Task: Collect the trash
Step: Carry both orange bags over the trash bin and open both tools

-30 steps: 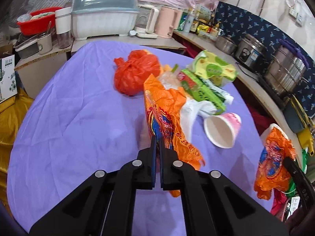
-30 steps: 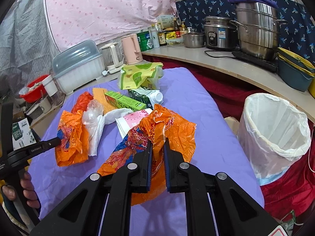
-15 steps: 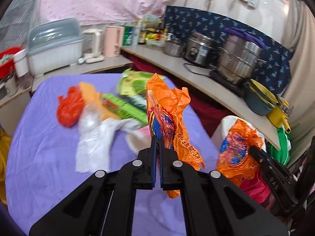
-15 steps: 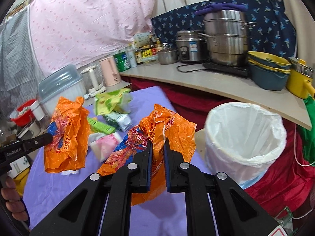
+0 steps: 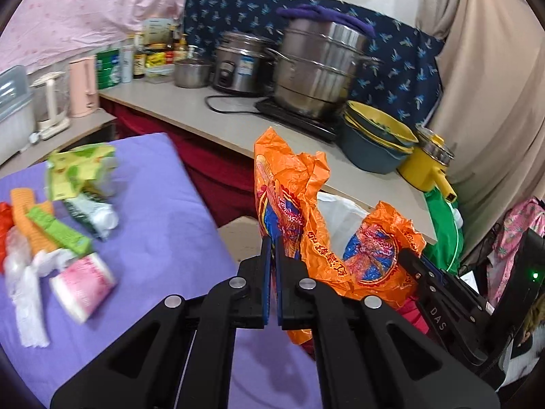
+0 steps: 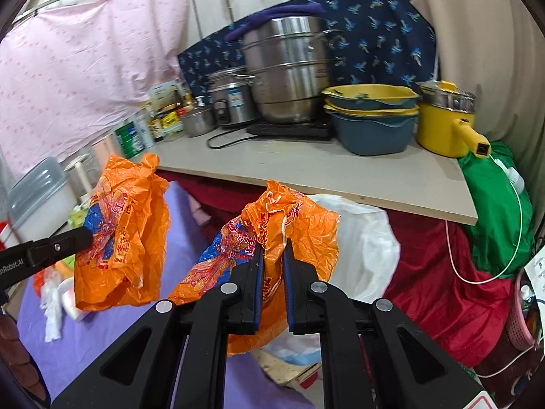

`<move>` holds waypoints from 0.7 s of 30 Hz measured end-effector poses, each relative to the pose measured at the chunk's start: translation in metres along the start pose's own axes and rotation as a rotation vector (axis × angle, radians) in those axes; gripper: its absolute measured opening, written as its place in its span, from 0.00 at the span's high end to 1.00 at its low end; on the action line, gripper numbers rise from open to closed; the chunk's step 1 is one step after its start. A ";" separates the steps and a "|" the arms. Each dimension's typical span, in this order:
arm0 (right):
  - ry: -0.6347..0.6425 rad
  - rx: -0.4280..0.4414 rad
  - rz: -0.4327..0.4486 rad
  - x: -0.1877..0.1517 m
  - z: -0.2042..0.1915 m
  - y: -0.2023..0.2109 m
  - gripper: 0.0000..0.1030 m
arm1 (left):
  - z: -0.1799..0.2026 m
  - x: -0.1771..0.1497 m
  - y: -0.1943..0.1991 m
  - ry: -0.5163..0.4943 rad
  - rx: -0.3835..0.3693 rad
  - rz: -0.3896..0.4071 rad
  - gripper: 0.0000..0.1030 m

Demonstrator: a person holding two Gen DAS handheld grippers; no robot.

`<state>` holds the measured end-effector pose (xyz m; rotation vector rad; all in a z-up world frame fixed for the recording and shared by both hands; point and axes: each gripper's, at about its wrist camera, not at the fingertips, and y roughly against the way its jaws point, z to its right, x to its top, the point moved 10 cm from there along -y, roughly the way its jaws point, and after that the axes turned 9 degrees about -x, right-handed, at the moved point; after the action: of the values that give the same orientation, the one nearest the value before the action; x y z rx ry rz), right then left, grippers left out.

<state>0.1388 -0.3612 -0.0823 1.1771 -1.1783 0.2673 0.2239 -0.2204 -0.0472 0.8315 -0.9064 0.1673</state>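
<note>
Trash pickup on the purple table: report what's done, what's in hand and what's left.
Done: nothing can be seen inside the white-lined bin; its inside is hidden.

In hand: the left gripper is shut on one orange bag, the right gripper on a second orange bag, both held near the bin.

Left: the pink cup, green carton, yellow-green packet and white plastic lie on the purple table.
</note>
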 end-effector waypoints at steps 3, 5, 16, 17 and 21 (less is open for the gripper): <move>-0.012 -0.027 -0.014 0.005 0.020 -0.020 0.90 | 0.017 0.002 -0.029 -0.016 -0.018 -0.024 0.98; -0.009 -0.045 -0.014 0.008 0.030 -0.029 0.90 | 0.024 0.001 -0.046 -0.016 -0.027 -0.040 0.98; -0.050 -0.049 -0.057 0.011 0.053 -0.071 0.90 | 0.033 -0.008 -0.104 -0.033 -0.014 -0.119 0.98; -0.054 -0.047 -0.063 0.011 0.054 -0.076 0.89 | 0.033 -0.009 -0.107 -0.031 -0.012 -0.124 0.98; -0.072 -0.043 -0.069 0.012 0.054 -0.085 0.84 | 0.031 -0.010 -0.115 -0.021 -0.011 -0.141 0.96</move>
<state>0.1728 -0.4467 -0.1259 1.1956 -1.1978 0.1470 0.2506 -0.3181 -0.1097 0.8851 -0.8644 0.0311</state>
